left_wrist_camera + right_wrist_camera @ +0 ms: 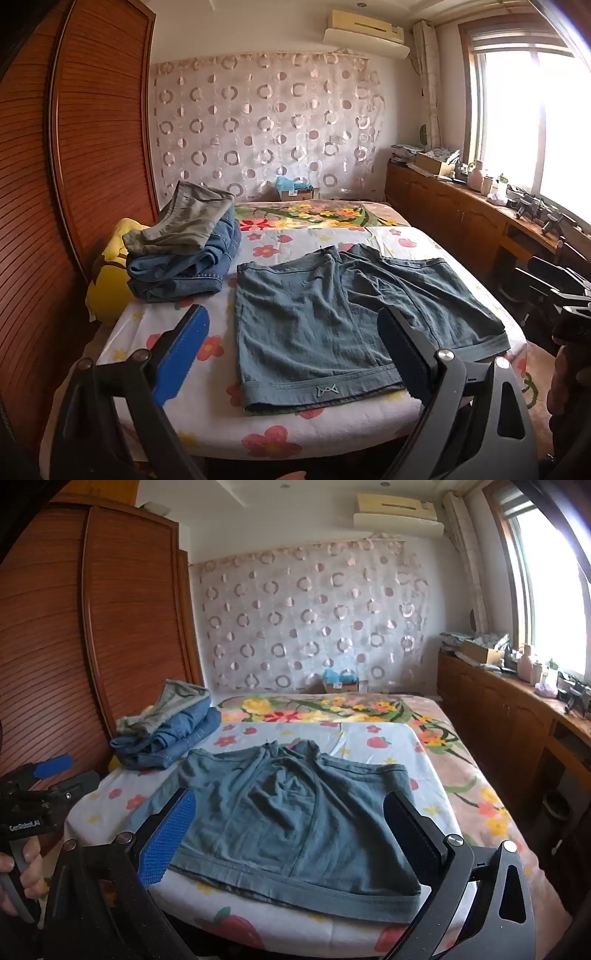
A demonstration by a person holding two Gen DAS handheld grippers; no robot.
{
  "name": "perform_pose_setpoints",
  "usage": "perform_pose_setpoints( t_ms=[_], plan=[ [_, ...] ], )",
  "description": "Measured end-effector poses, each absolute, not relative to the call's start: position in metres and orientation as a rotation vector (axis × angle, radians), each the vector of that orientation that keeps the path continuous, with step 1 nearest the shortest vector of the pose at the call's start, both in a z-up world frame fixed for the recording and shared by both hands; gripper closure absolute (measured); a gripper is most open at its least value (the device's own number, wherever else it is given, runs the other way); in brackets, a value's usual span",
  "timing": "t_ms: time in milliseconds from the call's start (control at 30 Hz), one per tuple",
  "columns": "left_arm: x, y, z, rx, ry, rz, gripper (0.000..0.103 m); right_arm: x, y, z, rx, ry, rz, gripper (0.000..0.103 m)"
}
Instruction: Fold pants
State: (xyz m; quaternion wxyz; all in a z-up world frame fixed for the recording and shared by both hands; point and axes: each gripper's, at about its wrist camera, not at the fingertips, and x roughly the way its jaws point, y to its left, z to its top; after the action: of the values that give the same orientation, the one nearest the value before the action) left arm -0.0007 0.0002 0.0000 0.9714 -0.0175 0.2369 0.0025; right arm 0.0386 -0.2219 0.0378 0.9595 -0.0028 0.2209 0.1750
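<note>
Bedroom setup: floral-sheeted bed point(207, 417) with the teal pants point(332, 325) spread flat near its front edge, stack of folded clothes point(184, 254) just beside them on the left. Left gripper point(291, 354) and right gripper point(291, 834) both hover above the near hems, jaws spread wide, holding nothing. Judgement: pinch the hem corners cleanly, one layer-pair each, then fold leg over leg symmetrically.

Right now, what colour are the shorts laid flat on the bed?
Dusty teal-blue shorts, plain with darker hems; clearest in the left wrist view.
</note>
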Motion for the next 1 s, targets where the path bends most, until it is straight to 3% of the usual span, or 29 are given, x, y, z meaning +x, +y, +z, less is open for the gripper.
perform_pose_setpoints(
  t_ms=[1000],
  plan=[
    [-0.0011, -0.0028, -0.0004, -0.035, 0.497, 0.005, 0.010, 0.0359, -0.2209, 0.0377, -0.007, 0.439, 0.349, 0.000]
  ],
)
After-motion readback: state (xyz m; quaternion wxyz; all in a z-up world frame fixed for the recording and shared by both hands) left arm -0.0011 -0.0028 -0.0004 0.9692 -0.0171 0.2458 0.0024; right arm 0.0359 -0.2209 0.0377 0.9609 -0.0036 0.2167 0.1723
